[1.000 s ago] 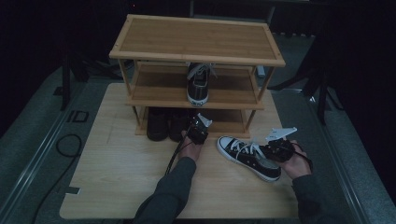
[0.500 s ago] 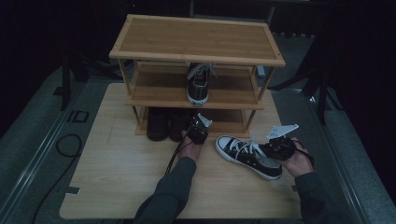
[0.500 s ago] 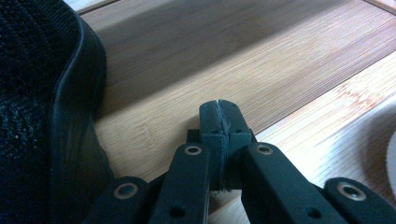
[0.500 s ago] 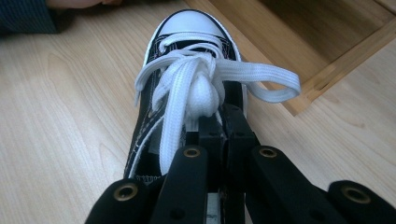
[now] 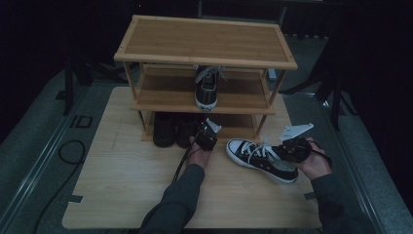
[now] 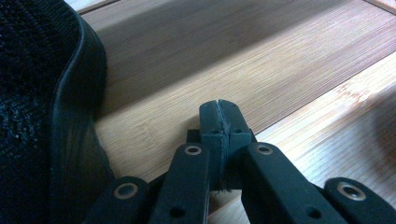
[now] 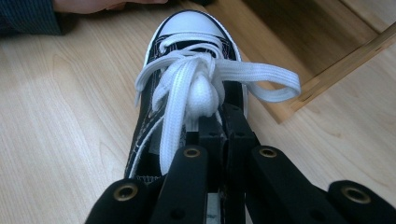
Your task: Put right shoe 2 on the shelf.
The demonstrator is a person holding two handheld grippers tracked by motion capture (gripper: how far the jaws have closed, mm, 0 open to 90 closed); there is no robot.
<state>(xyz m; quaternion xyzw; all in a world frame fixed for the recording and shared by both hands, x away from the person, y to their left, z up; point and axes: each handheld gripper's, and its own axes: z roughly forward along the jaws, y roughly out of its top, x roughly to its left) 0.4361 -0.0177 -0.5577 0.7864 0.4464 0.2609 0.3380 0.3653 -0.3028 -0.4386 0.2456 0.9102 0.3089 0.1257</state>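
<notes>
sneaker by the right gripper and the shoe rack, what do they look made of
The sneaker looks like black canvas, going by its woven upper with white stitching, with flat white fabric laces and a smooth, slightly glossy white toe cap, probably rubber. The shoe rack looks like bamboo or light wood with a matt finish: fine straight grain runs along its boards.

Dim room; grey floor (image 5: 34, 161); wooden table (image 5: 126, 195)

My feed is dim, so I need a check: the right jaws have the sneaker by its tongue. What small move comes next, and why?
Probably carry the sneaker up toward the middle shelf. The right gripper is shut on its tongue, its mate already sits there with free space beside it, and the left gripper is shut and empty by the lower shelf.
</notes>
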